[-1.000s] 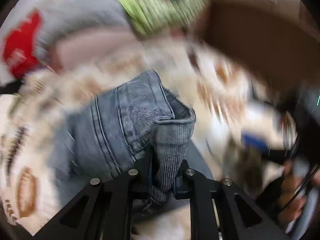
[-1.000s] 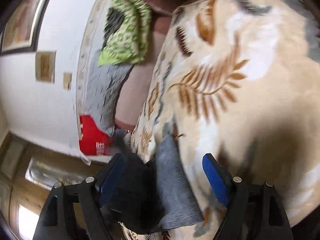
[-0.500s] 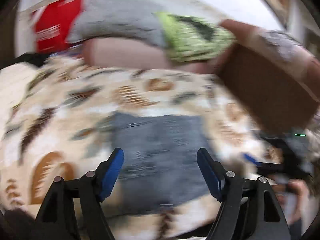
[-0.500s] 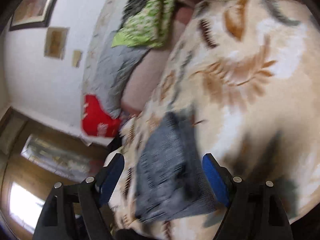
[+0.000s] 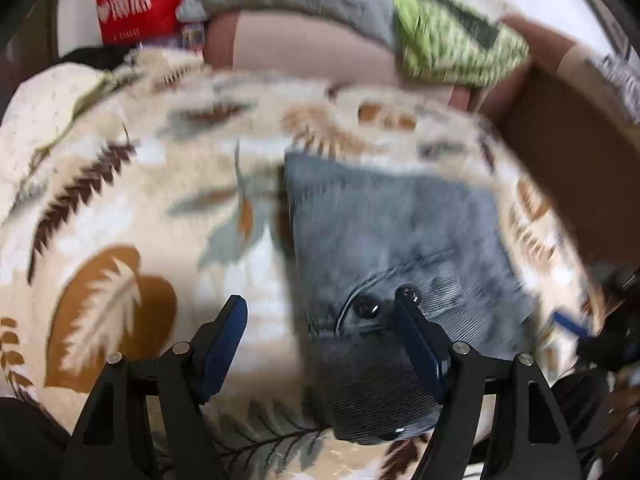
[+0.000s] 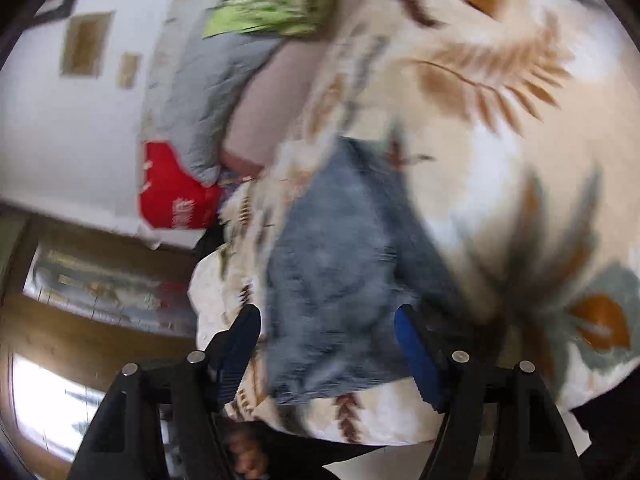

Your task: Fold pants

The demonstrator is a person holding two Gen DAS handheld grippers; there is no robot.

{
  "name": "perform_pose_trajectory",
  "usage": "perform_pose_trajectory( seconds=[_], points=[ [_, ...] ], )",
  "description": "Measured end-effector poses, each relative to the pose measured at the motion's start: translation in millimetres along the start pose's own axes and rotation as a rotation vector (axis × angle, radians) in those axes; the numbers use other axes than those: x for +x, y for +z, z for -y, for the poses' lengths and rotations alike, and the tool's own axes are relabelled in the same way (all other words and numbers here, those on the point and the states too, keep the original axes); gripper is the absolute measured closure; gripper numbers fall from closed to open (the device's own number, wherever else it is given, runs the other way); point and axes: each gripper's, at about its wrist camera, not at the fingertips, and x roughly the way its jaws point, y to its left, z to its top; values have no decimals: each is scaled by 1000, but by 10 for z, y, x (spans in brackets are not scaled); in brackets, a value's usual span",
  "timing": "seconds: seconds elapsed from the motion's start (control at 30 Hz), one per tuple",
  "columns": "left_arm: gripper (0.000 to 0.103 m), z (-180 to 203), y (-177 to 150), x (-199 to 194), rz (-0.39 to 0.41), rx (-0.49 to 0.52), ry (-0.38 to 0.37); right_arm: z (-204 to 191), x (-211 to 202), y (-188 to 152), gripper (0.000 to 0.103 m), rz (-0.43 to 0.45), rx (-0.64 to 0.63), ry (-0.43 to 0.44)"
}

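On fleecy blanket (image 5: 132, 208), ribbed denim pants (image 5: 400, 232)

Left gripper (image 5: 322, 306): its jaws are standing wide apart and gripping nothing; both black arms are rising from the bottom edge of the left wrist view.
Left fingers (image 5: 224, 340): the blue pads are facing each other across a broad gap, the one on the view's right sitting slightly higher.
Right gripper (image 6: 326, 326): its jaws are also spreading wide with nothing clamped between them.
Right fingers (image 6: 416, 352): the blue pad on the view's right is showing brightly, while the opposite pad is looking darker.
Right gripper seen from the left wrist view: only a blurred blue tip is showing at the frame's right edge.
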Motion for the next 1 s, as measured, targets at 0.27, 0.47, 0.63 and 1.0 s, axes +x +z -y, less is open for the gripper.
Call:
perform_pose_trajectory(
  seconds=[0.27,0.47,0.63,1.0],
  points=[
    [25,-75,-94,133,-6,-23,-27,216,486,106,48,-80,101,-103],
    [23,-104,-118,182,-9,-32,-37,196,588,185,54,-99,92,-187],
    [23,-116,-96,178,-13,-24,-36,-11,522,166,96,-57,-39,-224],
    [22,199,117,-162,69,40,-4,-37,328,-151,97,-30,-160,-331]
  ],
)
